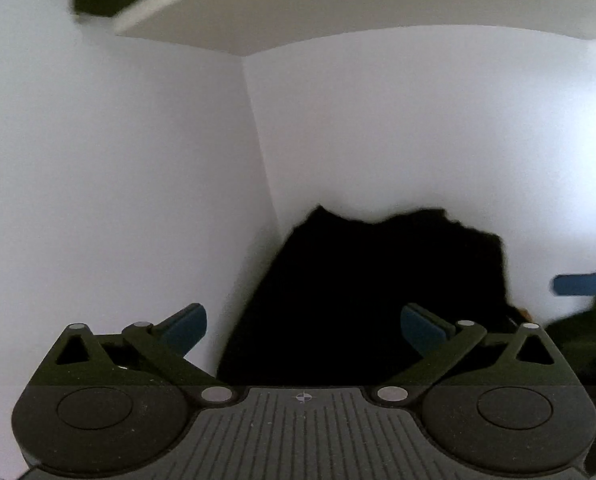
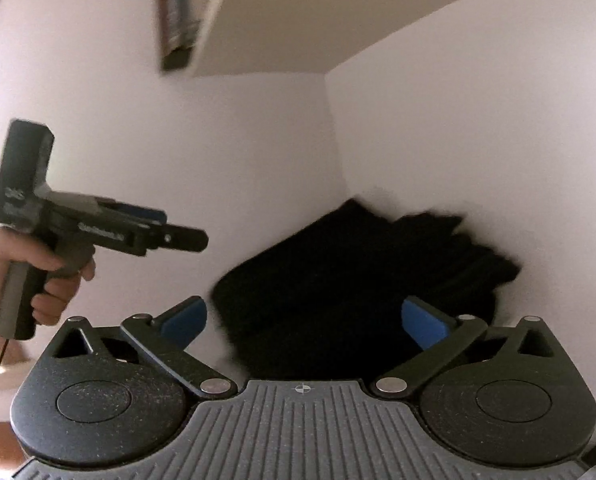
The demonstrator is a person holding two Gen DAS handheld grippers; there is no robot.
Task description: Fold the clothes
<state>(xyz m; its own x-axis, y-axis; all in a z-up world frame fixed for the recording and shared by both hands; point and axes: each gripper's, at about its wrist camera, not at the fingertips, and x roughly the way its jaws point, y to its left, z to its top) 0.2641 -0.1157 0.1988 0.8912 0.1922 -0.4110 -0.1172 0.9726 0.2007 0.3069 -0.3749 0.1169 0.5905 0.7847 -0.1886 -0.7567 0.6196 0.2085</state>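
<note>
1. Ribbed grey housing sits nearest; beyond it the right claw (image 2: 304, 322) stands spread wide, blue pads bare, gripping nothing.
2. Left claw (image 1: 304, 326) likewise gapes empty.
3. Ahead, the black garment (image 2: 358, 284) lies heaped in the white corner: soft, limp, light, probably fuzzy knit.
4. Best taken by an outer edge or corner.

Soft even light, motion blur, fisheye-bent edges.
</note>
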